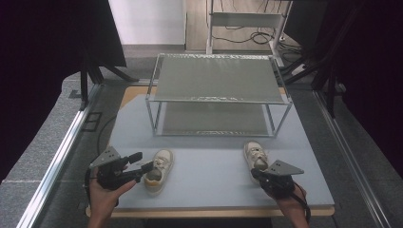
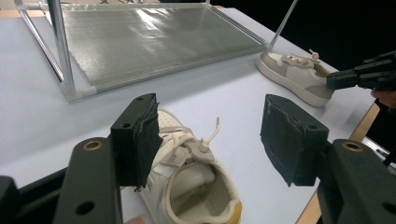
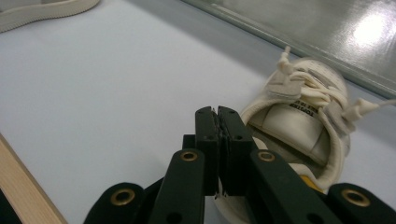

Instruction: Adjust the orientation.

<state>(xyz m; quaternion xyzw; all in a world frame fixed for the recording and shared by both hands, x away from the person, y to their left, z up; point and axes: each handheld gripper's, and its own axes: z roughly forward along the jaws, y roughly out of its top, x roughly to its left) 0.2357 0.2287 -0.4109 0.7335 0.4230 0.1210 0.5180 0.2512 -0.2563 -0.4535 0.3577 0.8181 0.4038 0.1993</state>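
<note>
Two cream sneakers lie on the pale blue table [image 1: 209,178]. The left sneaker [image 1: 159,168] [image 2: 191,172] points toward the rack. My left gripper [image 1: 142,161] [image 2: 215,135] stands open around its heel end; one pad [image 2: 140,140] is beside the shoe's side and the other pad [image 2: 289,135] is well clear of it. The right sneaker [image 1: 254,154] [image 3: 299,121] lies near the rack's front right leg. My right gripper [image 1: 256,173] [image 3: 217,114] hovers at its heel opening, jaws pressed together with nothing visible between them.
A two-shelf metal rack [image 1: 218,78] stands at the back of the table, and its lower shelf [image 2: 154,37] is bare. The table's wooden front edge [image 3: 23,186] runs close behind my right gripper. Dark stands flank the table on both sides.
</note>
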